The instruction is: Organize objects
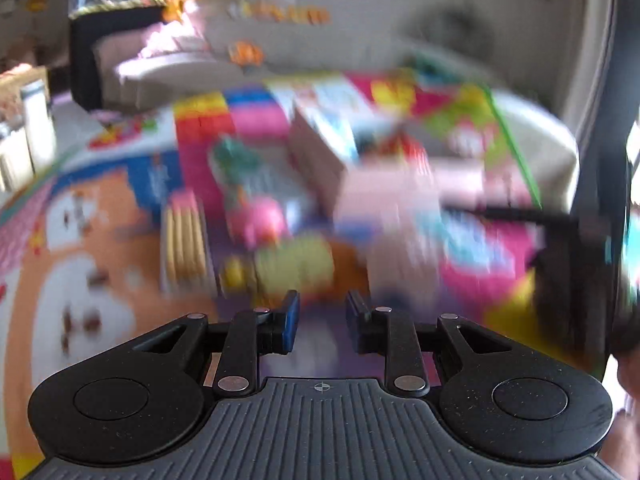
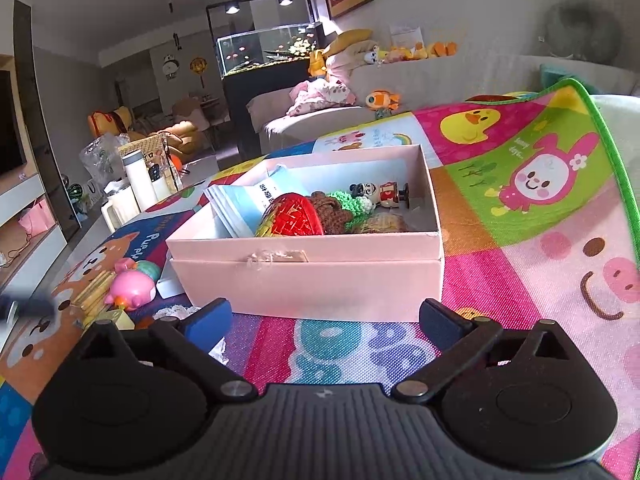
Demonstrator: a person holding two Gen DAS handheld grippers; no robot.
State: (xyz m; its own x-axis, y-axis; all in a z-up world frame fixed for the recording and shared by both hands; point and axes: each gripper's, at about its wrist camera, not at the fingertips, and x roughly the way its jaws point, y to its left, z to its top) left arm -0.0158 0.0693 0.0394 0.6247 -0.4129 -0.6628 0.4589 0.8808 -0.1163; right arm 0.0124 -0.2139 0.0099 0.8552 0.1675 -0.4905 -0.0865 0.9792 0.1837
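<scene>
Bright cartoon play mat (image 2: 520, 216) covers the surface, with a sofa (image 2: 320, 116) and a fish tank (image 2: 264, 50) behind. On it sits a pink box (image 2: 308, 276), open-topped, holding a red mosaic heart (image 2: 290, 216), blue paper packets (image 2: 240, 204), green and brown crochet pieces and small figurines (image 2: 384, 194). Just left of the box lies a pink pig toy (image 2: 130, 288). The right gripper (image 2: 324, 316) hangs before the box, fingers spread wide, empty. The left gripper (image 1: 322, 320) view is blurred; its fingers stand narrowly apart, holding nothing.
</scene>
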